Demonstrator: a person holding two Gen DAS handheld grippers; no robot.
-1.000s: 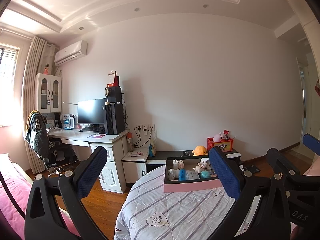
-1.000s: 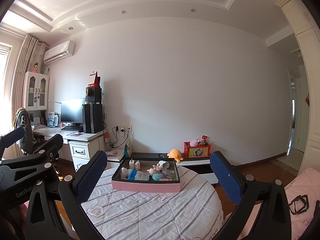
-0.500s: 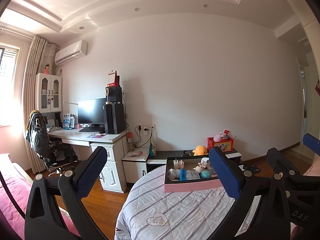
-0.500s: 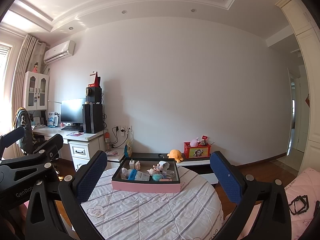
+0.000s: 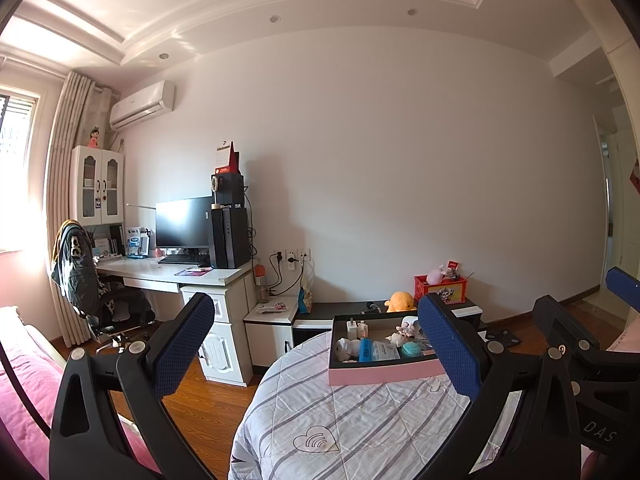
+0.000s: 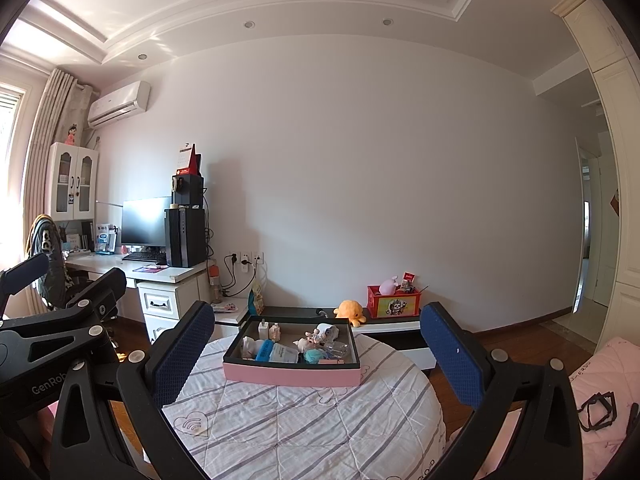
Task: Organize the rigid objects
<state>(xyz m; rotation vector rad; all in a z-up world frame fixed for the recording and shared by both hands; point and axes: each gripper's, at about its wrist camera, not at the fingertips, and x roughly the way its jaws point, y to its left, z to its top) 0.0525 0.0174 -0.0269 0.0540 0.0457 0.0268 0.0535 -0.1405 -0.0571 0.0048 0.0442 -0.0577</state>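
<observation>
A pink-sided tray (image 6: 292, 376) with a dark inside stands on a round table under a striped quilt (image 6: 304, 428). It holds several small items: white chargers (image 6: 263, 329), a blue box (image 6: 264, 350), a teal ball (image 6: 314, 356), small figurines (image 6: 314, 336). The same tray (image 5: 380, 374) shows right of centre in the left wrist view. My left gripper (image 5: 316, 344) and right gripper (image 6: 316, 348) both stand open, held back from the tray, with nothing between their blue pads. The left gripper's body (image 6: 52, 340) shows at the right view's left edge.
A white desk (image 5: 176, 276) with monitor and computer tower stands left, an office chair (image 5: 80, 280) beside it. A low cabinet (image 6: 392, 324) behind the table carries an orange plush (image 6: 350, 312) and red box (image 6: 394, 304). Pink bedding (image 6: 600, 400) lies right. Wooden floor surrounds the table.
</observation>
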